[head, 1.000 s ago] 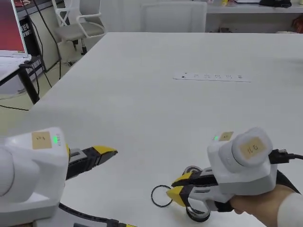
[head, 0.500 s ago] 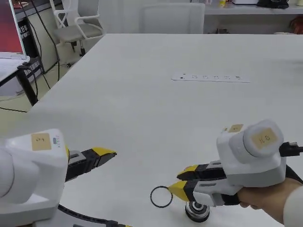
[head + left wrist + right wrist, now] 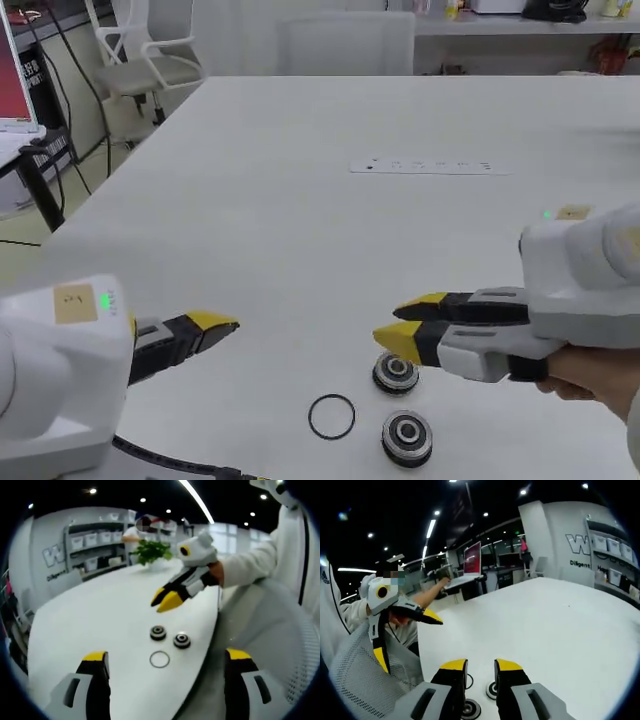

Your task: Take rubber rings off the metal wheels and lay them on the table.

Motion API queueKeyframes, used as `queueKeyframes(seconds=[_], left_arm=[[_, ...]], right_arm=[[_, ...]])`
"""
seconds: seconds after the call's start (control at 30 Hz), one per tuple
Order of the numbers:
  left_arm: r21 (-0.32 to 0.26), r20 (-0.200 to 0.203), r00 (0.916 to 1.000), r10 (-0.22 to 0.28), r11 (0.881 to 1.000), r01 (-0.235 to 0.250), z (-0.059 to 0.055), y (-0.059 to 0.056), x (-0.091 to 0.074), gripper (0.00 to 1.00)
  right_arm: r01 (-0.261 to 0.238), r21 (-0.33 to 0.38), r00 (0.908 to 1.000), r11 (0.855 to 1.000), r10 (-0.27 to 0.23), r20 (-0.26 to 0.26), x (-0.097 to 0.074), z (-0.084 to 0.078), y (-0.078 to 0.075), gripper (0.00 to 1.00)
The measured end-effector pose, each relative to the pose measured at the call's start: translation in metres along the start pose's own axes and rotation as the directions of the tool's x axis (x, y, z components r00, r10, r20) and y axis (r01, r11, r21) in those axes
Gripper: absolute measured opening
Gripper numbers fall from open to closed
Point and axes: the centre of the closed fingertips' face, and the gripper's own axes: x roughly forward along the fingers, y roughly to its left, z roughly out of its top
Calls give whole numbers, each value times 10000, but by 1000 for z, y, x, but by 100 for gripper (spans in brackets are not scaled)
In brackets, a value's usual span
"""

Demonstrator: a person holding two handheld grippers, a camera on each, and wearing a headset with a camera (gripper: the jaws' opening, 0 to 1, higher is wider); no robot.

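A loose black rubber ring [image 3: 331, 416] lies flat on the white table [image 3: 300, 220]. To its right stand two metal wheels with dark rims, one further back [image 3: 396, 373] and one nearer me [image 3: 407, 438]. My right gripper [image 3: 408, 320] hovers above the far wheel, its jaws a little apart and holding nothing. My left gripper [image 3: 215, 328] is low at the left, well away from the ring. In the left gripper view its jaws [image 3: 165, 656] stand wide open, framing the ring [image 3: 159, 659] and both wheels [image 3: 158, 632] [image 3: 181, 640]. The right gripper [image 3: 480, 666] looks down past a wheel [image 3: 492, 690].
A white power strip [image 3: 430, 165] lies across the middle of the table. Office chairs [image 3: 150, 50] stand beyond the far left corner. A black cable [image 3: 170, 462] trails by the left gripper. The table's near edge runs just below the wheels.
My right gripper has lifted up and to the right, away from the ring and wheels. The far wheel it covered now shows. The ring stays on the table; the left gripper has barely moved.
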Motion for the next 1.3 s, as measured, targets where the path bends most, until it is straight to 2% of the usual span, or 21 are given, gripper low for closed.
queueKeyframes(seconds=[0.07, 0.17, 0.33, 0.37, 0.47, 0.63, 0.73, 0.8, 0.87, 0.97, 1.1, 1.17, 1.2, 1.23, 1.27, 1.3], left_arm=[[239, -58, 10000, 32, 9997, -31, 5, 0, 0, 94], [300, 197, 9997, -174, 9994, 168, 18, 0, 2, 95], [725, 446, 9971, -623, 9956, 590, 38, -5, 5, 94], [909, 494, 9951, -853, 9926, 806, 44, -8, 5, 93], [1466, 533, 9928, -1071, 9843, 983, 59, -9, 6, 93], [2402, 661, 9861, -1527, 9616, 1328, 86, -12, 12, 89], [2658, 649, 9868, -1487, 9557, 1265, 96, -7, 22, 87], [2952, 646, 9867, -1493, 9474, 1241, 100, -5, 29, 85], [3069, 660, 9854, -1570, 9428, 1297, 102, -4, 37, 84], [3043, 575, 9828, -1755, 9407, 1501, 100, -4, 49, 84], [2842, 621, 9733, -2209, 9388, 1949, 92, -11, 65, 82], [2688, 611, 9682, -2425, 9382, 2180, 84, -15, 73, 80], [2569, 565, 9572, -2839, 9306, 2608, 76, -21, 75, 79], [2433, 594, 9535, -2954, 9307, 2732, 74, -23, 76, 77], [1991, 616, 9499, -3065, 9363, 2892, 67, -25, 79, 75], [1888, 615, 9487, -3102, 9369, 2942, 65, -25, 80, 73]], right_arm=[[49, 63, 9998, 10000, -50, 215, -8, 5, -2, 19], [208, 134, 9988, 9997, -213, 432, -19, 9, -6, 19], [272, 119, 9985, 9996, -277, 472, -33, 7, -9, 20], [286, 97, 9984, 9995, -291, 481, -36, 7, -10, 20], [313, 26, 9986, 9995, -313, 422, -44, 4, -12, 21], [618, -235, 9979, 9978, -614, 184, -51, -5, -19, 19], [516, -170, 9986, 9985, -514, 96, -50, -10, -18, 20], [394, -236, 9991, 9989, -397, -119, -47, -16, -17, 19], [277, -302, 9987, 9992, -289, -408, -44, -23, -15, 19], [-3, -365, 9968, 9993, -26, -805, -39, -34, -11, 20], [-393, -245, 9917, 9989, 360, -1234, -34, -48, -6, 19], [-549, -145, 9882, 9984, 523, -1437, -31, -54, -4, 19], [-653, -176, 9851, 9977, 616, -1607, -30, -58, -1, 19], [-702, -231, 9829, 9973, 652, -1722, -29, -61, 0, 19], [-728, -250, 9813, 9970, 671, -1805, -28, -63, 1, 19], [-754, -257, 9802, 9968, 693, -1857, -28, -65, 2, 19]])
